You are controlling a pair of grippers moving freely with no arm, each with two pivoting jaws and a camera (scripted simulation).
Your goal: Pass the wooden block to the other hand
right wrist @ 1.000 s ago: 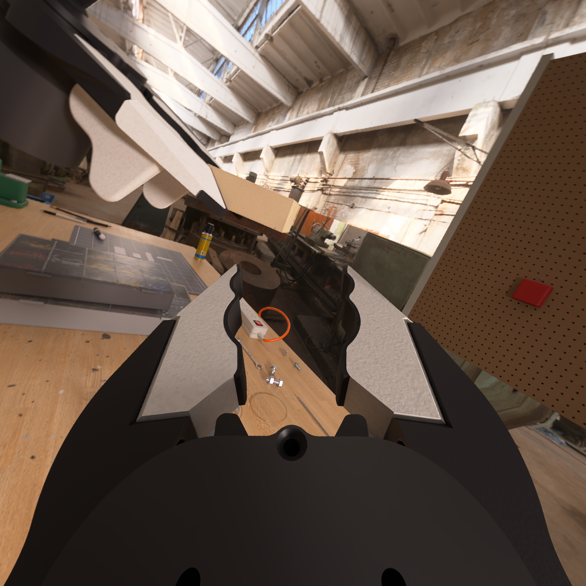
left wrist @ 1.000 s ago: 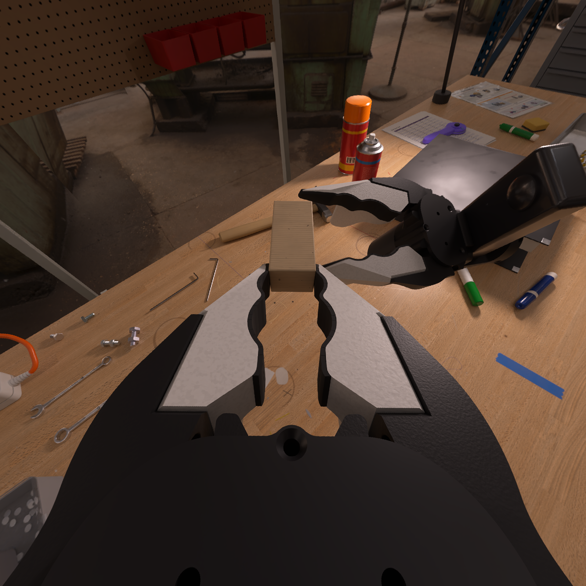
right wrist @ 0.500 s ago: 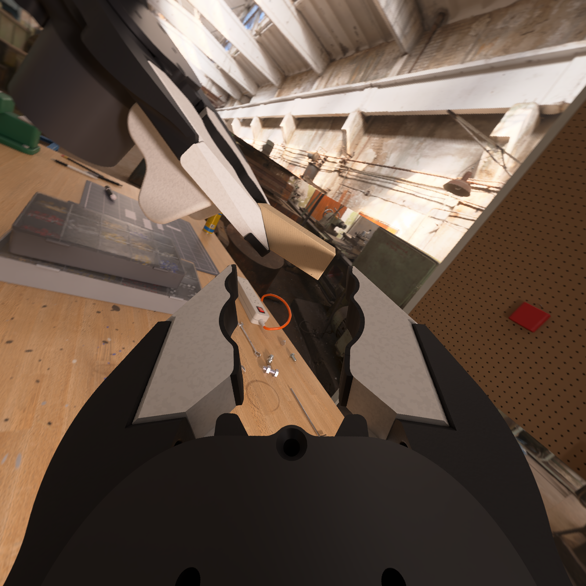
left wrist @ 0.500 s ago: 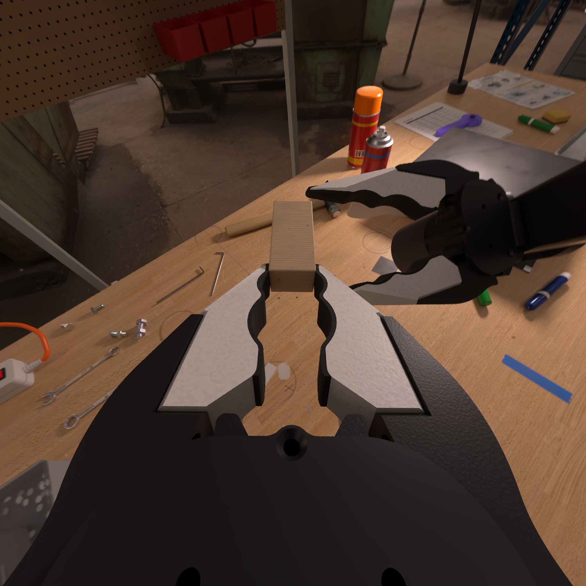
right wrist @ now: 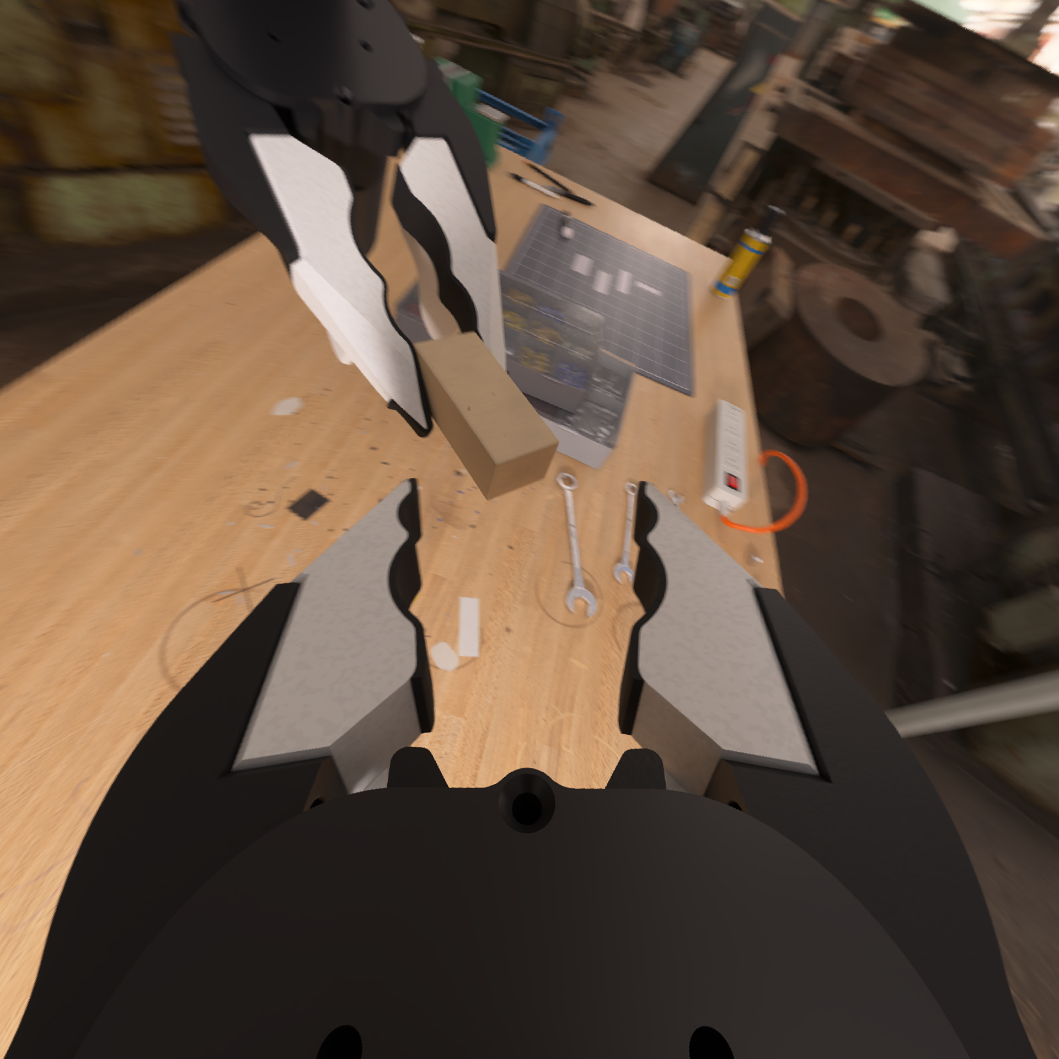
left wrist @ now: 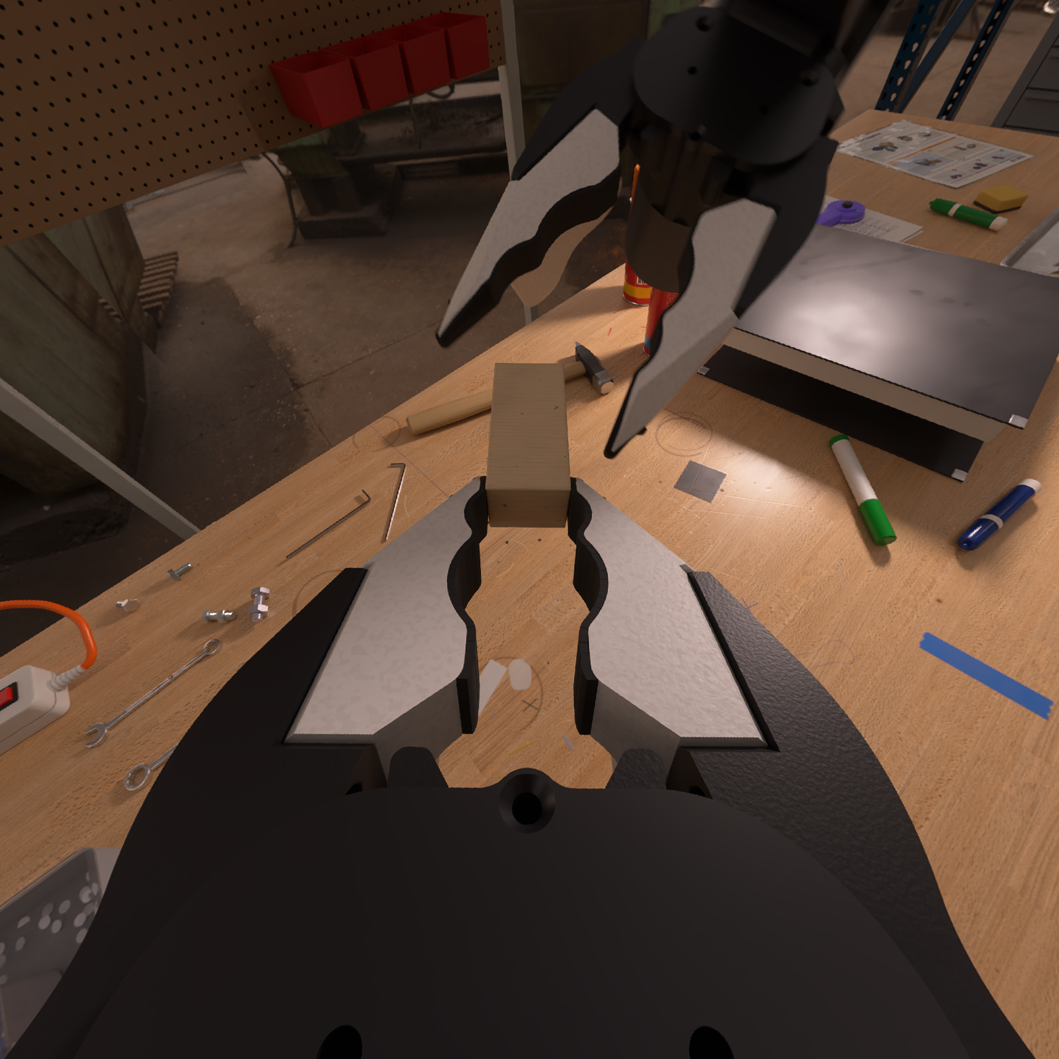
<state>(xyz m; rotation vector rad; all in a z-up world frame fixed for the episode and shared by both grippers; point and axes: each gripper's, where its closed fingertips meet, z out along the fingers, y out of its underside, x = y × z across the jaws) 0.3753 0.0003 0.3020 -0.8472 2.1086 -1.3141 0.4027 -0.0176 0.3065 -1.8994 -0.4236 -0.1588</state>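
Note:
The wooden block [left wrist: 530, 435] is a light tan bar, held above the bench. My left gripper [left wrist: 527, 504] is shut on its near end, and its far end sticks out forward. My right gripper [left wrist: 527, 395] is open and hangs above and beyond that far end, its fingers [left wrist: 665, 367] pointing down on either side of it without touching. In the blurred right wrist view, the block [right wrist: 487, 418] juts toward my open right gripper [right wrist: 527, 487] from the left gripper [right wrist: 458, 378]. The block's free end is just ahead of the right fingertips, not between them.
On the wooden bench [left wrist: 802, 601] are a hammer [left wrist: 584, 372], a dark case [left wrist: 894, 321], a green marker [left wrist: 859, 493], a blue marker [left wrist: 1000, 516], hex keys [left wrist: 395, 498], wrenches [right wrist: 573, 550], a power strip [right wrist: 728, 458] and an organizer box [right wrist: 573, 355]. The bench edge runs along the left.
My right gripper swung from the block's right side up and over to beyond its far end, tilting down to face the bench. My left gripper held the block still.

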